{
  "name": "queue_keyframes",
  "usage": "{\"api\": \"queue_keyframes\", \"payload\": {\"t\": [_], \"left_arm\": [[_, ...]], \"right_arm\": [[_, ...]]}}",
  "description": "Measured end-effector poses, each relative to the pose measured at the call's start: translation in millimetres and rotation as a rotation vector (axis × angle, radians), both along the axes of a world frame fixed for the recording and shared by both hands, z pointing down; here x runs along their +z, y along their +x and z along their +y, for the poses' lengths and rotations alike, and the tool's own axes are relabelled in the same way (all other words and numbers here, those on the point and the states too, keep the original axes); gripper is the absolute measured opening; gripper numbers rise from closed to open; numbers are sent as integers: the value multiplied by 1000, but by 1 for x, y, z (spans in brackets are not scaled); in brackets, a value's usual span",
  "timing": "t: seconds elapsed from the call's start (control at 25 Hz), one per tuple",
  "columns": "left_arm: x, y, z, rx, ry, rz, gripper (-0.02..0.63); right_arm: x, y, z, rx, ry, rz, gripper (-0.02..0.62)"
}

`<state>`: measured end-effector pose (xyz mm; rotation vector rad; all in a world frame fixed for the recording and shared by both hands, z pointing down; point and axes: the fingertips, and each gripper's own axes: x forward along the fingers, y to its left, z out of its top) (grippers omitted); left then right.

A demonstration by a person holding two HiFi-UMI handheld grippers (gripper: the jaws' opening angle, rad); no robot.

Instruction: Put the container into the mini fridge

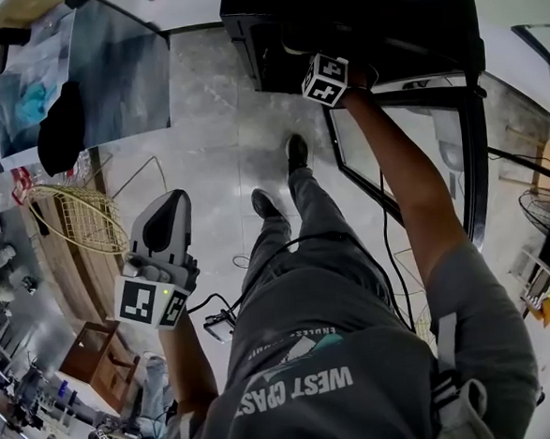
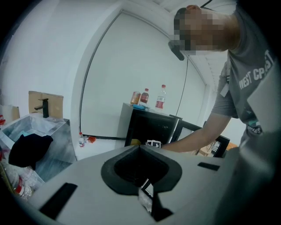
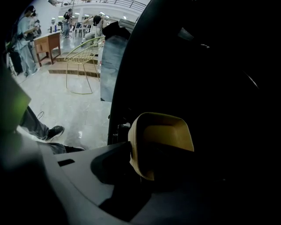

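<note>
The black mini fridge [image 1: 263, 46] stands open, its glass door [image 1: 477, 153] swung out to the right. My right arm reaches into it; only the marker cube [image 1: 325, 79] shows at the fridge mouth. Inside the dark fridge the yellow container [image 3: 160, 145] lies tilted, close before my right gripper [image 3: 158, 178]. Its jaws look open and I see no pad pressing on the container. My left gripper [image 1: 168, 212] hangs at the left above the floor, shut and empty. From the left gripper view the fridge [image 2: 149, 125] shows ahead, with the reaching arm.
Bottles [image 2: 160, 97] stand on top of the fridge. A gold wire chair [image 1: 73, 219] and a table with plastic sheet and black cloth [image 1: 62, 125] are at the left. Cables [image 1: 234, 310] lie on the floor by my feet. A fan [image 1: 547, 209] stands at the right.
</note>
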<state>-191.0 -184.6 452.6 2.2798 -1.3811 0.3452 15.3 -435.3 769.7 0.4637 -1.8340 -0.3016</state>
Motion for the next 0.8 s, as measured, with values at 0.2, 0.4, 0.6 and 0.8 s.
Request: {"api": "queue_keyframes", "payload": {"t": [0.2, 0.4, 0.6, 0.8], "left_arm": [[-14, -6, 3, -21, 30, -13, 15], [-29, -12, 1, -11, 83, -19, 14], [-42, -42, 12, -39, 124, -36, 14], [-33, -89, 37, -80, 160, -65, 15]], "right_arm": [[-14, -9, 9, -31, -8, -15, 163], [-44, -3, 17, -4, 18, -44, 163], [-97, -28, 41, 34, 55, -149, 139], [-140, -82, 96, 46, 49, -332, 77]]}}
